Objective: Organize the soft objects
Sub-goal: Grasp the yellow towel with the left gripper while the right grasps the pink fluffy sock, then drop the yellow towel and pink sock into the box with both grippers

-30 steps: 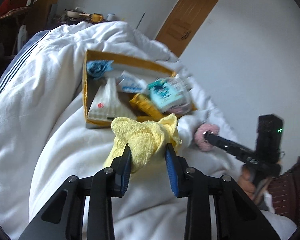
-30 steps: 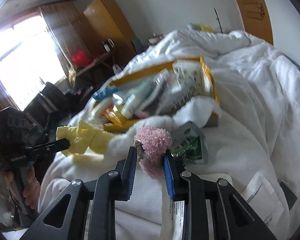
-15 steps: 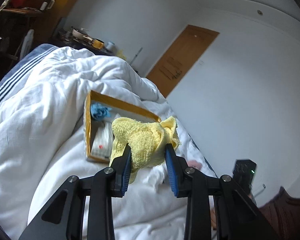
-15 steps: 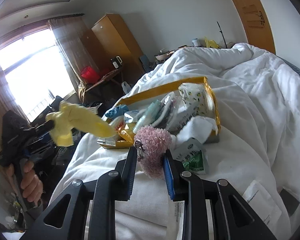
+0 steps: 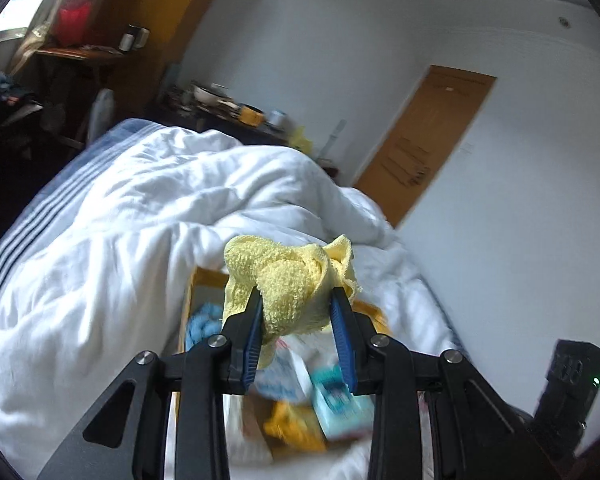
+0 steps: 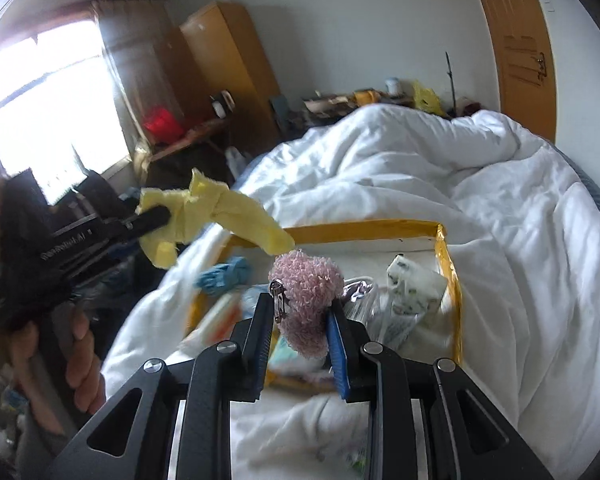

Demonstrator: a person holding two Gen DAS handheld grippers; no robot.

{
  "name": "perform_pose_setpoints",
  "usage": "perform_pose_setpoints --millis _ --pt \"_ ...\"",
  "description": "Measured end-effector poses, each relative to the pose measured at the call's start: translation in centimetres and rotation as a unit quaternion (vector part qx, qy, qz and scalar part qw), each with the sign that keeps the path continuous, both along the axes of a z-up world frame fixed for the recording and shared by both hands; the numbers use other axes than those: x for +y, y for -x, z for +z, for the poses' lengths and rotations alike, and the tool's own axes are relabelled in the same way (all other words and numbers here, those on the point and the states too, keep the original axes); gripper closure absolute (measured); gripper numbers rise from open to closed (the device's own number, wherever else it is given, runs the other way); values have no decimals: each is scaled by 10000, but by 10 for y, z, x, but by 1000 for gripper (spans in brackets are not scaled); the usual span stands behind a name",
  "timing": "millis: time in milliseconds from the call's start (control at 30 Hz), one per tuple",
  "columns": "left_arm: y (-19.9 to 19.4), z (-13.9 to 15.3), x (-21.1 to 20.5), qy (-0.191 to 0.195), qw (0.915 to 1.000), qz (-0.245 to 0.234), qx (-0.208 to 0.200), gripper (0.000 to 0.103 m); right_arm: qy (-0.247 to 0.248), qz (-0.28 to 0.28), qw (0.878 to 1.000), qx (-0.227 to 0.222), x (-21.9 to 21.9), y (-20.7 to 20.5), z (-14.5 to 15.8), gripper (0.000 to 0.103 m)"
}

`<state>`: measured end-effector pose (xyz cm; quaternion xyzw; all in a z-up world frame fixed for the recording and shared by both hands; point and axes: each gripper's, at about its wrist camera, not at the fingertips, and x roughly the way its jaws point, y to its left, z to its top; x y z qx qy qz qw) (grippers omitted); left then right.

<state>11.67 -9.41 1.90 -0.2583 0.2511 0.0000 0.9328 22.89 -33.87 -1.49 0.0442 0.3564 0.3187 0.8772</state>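
Two clamped tufts: yellow terry cloth (image 5: 290, 280), pink fuzzy ball (image 6: 306, 300)

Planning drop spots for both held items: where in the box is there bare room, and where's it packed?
Free: the box floor along its far yellow rim, between the blue cloth and the patterned pack. The white duvet right of the box is bare too. Crowded: the near half, piled with packets under both grippers.
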Motion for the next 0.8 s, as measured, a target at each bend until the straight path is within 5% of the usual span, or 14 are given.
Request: perform_pose_setpoints --millis 267,800 --pt "-38 -26 -12 -461 9985 198 217 72 381 -243 9983 361 25 -44 -26 75" --pt "-49 -52 -20 -419 9978 43 512 72 221 -415 9974 543 30 -66 -33 75"
